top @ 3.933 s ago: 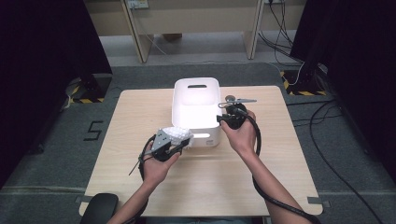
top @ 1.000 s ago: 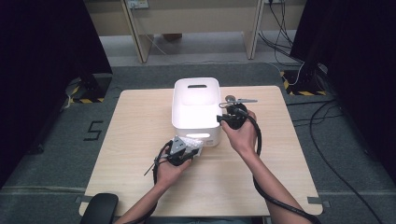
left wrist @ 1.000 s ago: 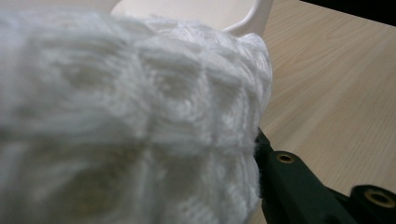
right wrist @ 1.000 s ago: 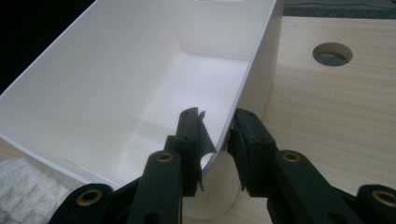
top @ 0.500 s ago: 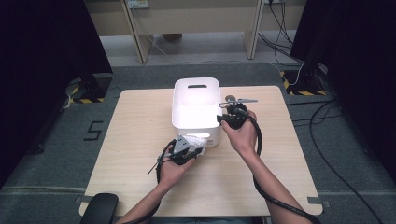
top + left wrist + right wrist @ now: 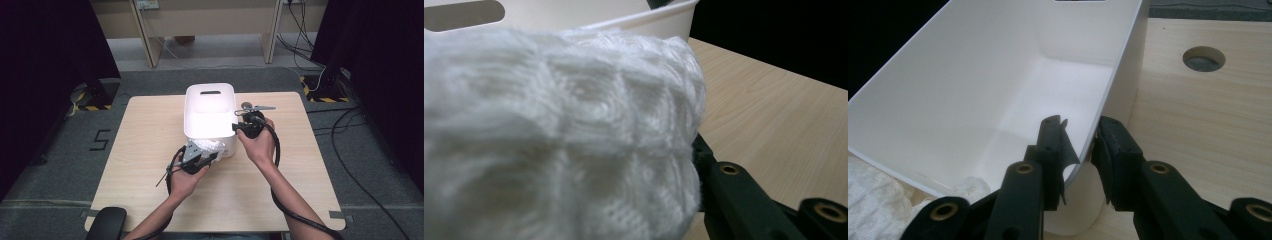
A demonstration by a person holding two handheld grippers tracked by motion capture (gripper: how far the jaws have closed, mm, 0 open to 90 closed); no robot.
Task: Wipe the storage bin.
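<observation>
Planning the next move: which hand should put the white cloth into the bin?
Left. The left gripper is already shut on the white cloth, just beside the white bin. The right gripper straddles the bin's rim, steadying it.

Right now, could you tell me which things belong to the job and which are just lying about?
In the job:
white bin, right hand-held gripper clamped on its rim
white knitted cloth, held in left hand-held gripper

Lying about:
floor cables
desk legs
</observation>
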